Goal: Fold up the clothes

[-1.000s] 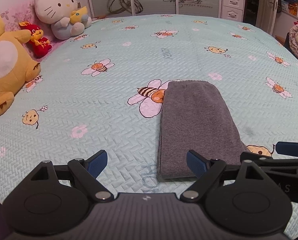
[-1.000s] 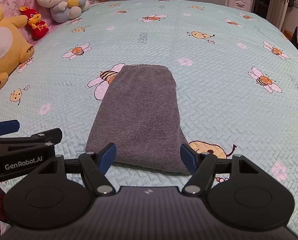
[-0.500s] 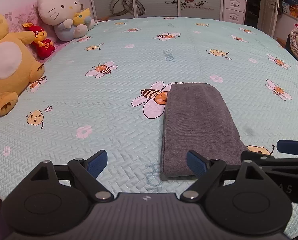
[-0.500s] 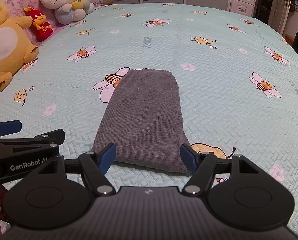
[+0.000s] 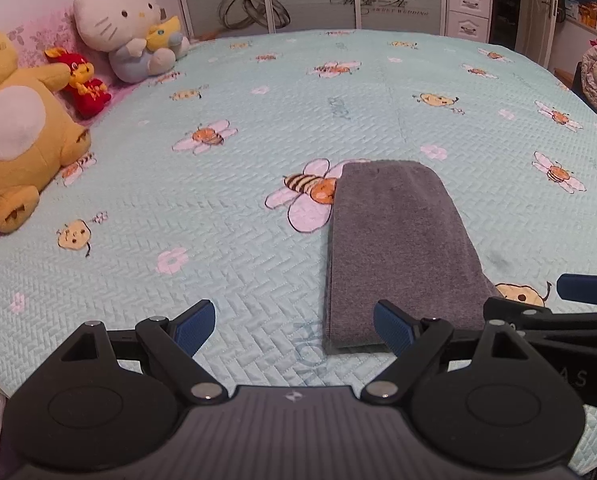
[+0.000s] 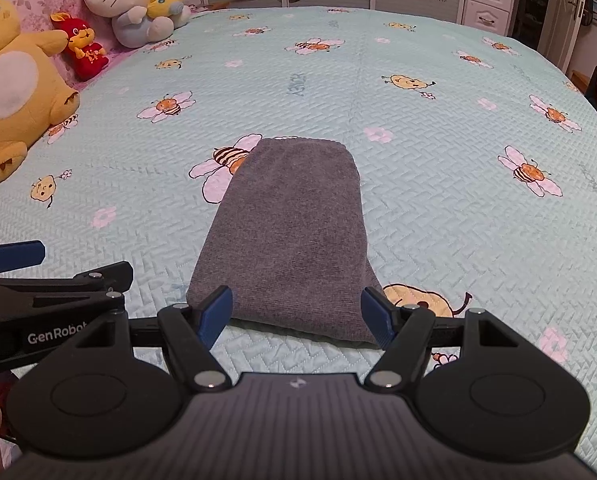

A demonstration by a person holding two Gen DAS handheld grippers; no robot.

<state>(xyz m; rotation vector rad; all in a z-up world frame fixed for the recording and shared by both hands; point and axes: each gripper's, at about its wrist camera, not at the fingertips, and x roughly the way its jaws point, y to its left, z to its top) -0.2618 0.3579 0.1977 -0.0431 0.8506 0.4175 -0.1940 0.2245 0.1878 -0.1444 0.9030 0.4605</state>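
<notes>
While both claws hang low over the near edge of the bed, a folded grey knit garment (image 5: 398,248) lies flat on the pale green quilted bedspread printed with bees and flowers (image 5: 218,240), a long narrow rectangle running away from the cameras, its far left corner covering part of a large bee print (image 5: 310,192). The left claw (image 5: 294,326) stands with its blue-padded fingers wide apart and nothing between them; its right fingertip sits in front of the garment's near end. The right claw (image 6: 296,314) is likewise spread, its two tips flanking the near end of the garment without pressing it. Along the far left edge sit a yellow plush duck (image 6: 10,88), a small red plush doll (image 6: 84,50) and a white plush cat (image 6: 134,0).
</notes>
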